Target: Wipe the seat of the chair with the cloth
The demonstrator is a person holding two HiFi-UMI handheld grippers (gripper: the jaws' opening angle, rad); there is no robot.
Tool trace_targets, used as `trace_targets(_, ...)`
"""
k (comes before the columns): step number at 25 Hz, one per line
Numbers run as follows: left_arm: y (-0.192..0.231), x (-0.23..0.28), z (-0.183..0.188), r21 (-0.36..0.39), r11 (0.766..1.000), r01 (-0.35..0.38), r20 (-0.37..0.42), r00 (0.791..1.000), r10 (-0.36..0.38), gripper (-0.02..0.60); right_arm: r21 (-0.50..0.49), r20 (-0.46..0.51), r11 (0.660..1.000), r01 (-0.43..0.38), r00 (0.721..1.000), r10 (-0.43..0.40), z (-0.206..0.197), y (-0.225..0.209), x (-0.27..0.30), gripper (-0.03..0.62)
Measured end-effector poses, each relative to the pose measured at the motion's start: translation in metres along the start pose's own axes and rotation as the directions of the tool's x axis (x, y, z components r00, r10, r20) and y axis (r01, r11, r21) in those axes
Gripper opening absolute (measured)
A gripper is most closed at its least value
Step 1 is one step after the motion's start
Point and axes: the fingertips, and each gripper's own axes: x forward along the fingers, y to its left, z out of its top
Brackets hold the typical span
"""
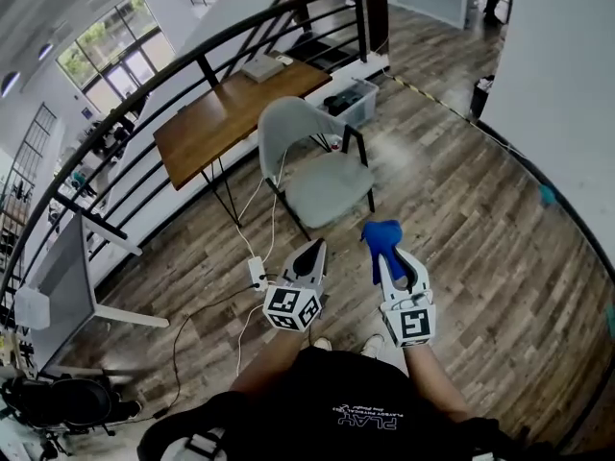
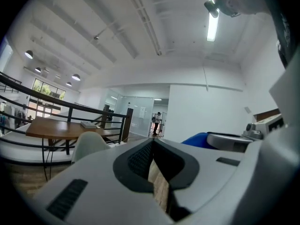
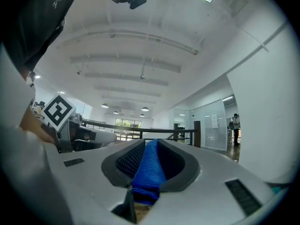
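the left tongs point(image 1: 313, 250) and the right tongs point(image 1: 387, 254) are held side by side above the wooden floor point(image 1: 480, 238), near the person's body. they are close to each other but apart.

the right tongs are clenched on a blue cloth point(image 1: 381, 235). the cloth is squeezed between the two jaws, and a bunch of it sticks out past the far tips. in the right gripper view the blue cloth point(image 3: 147, 170) is seen filling the gap between the jaws.

the left tongs are clenched too, and nothing is held in them. in the left gripper view only a thin strip of floor is seen in the gap behind the tips.

a grey chair point(image 1: 288, 123) is seen just beyond the tongs. its seat point(image 1: 332, 188) is bare and is not touched by the cloth, which is held in the air on the near side of it.

a brown tabletop point(image 1: 226, 113) is placed behind the chair, to the far left. a flat white thing point(image 1: 261, 66) is laid at its far end. a black railing point(image 1: 192, 56) is seen curving behind the tabletop. a clear box point(image 1: 351, 102) is set on the floor to the right of the tabletop. a white power strip point(image 1: 258, 273) is laid on the floor just left of the left tongs.
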Motion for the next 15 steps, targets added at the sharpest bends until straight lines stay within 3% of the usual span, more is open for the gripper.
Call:
trace_targets(8, -0.005, 0.01, -0.014, -0.007, 1.0, -0.019, -0.041, 0.999, 0.019, -0.002, 0.044, 0.044, 0.998, -0.04, 0.998, 0.038, 0.001, -0.017, 0.014, 0.081)
trace_targets(15, 0.035, 0.041, -0.021, -0.02, 0.999, -0.031, -0.046, 0.998, 0.03, -0.002, 0.031, 0.063, 0.996, -0.08, 0.995, 0.078, 0.001, -0.016, 0.071, 0.08)
